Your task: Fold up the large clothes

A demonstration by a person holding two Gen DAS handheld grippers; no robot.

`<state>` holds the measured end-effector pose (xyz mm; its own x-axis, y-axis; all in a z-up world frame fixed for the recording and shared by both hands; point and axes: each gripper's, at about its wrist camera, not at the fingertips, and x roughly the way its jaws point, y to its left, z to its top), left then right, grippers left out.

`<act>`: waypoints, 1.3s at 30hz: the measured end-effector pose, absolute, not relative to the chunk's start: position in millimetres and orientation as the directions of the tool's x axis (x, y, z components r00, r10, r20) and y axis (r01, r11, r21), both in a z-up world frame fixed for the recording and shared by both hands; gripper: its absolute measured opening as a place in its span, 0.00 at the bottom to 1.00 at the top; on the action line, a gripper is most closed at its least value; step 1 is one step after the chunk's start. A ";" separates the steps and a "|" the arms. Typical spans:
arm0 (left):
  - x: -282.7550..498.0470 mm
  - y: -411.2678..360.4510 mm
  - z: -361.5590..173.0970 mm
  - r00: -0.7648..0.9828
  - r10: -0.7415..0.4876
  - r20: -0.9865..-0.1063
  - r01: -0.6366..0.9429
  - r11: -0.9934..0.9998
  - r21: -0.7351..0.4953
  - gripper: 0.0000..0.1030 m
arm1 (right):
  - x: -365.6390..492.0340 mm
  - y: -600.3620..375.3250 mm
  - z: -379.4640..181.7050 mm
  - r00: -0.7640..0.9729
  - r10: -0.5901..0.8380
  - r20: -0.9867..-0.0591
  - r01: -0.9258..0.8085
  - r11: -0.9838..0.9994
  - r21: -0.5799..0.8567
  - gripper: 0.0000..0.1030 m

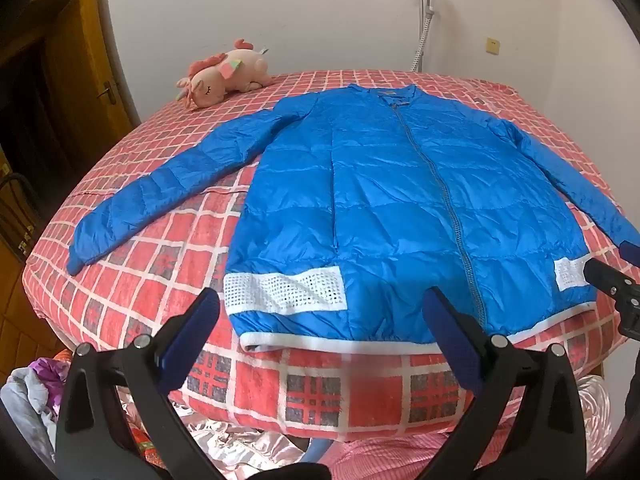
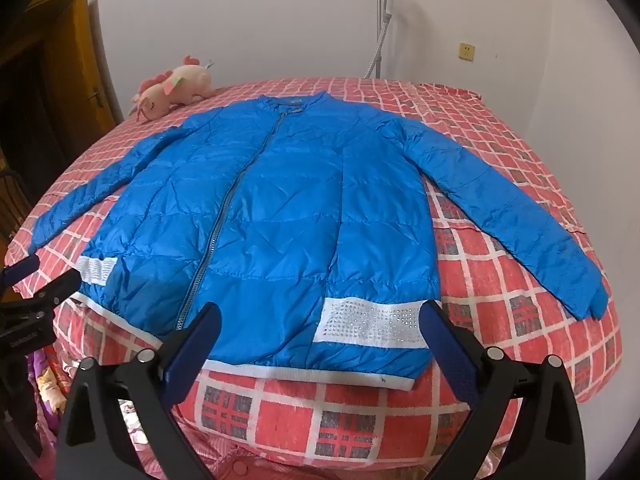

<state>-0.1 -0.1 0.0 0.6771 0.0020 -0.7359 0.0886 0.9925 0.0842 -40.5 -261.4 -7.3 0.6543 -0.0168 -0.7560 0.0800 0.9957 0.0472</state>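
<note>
A blue quilted jacket [image 1: 392, 200] [image 2: 280, 216] lies flat and zipped on the bed, collar at the far side, both sleeves spread outward, white hem toward me. My left gripper [image 1: 320, 304] hovers open above the hem's left half, over the white mesh patch [image 1: 284, 290], with nothing between its fingers. My right gripper [image 2: 320, 312] hovers open above the hem's right half, by the other white patch [image 2: 372, 322], also holding nothing. Each gripper shows at the edge of the other's view.
The bed [image 1: 168, 272] has a red checked cover with a rounded front edge. A pink plush unicorn [image 1: 224, 76] lies at the far left. A wooden door [image 1: 76, 64] stands left, a white pole [image 1: 424, 20] against the back wall. Loose clothes [image 1: 36, 392] pile below left.
</note>
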 end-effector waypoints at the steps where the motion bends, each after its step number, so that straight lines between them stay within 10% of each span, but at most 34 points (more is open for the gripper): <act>1: 0.0 -0.1 0.0 0.677 0.003 -0.736 0.088 0.993 0.085 0.97 | -40.2 -261.5 -7.6 0.654 -0.016 -0.756 0.080 0.996 0.048 0.96; 39: 0.0 -0.3 -0.1 0.677 0.005 -0.736 0.088 0.992 0.088 0.97 | -37.7 -258.4 -5.5 0.656 -0.016 -0.754 0.080 0.996 0.049 0.96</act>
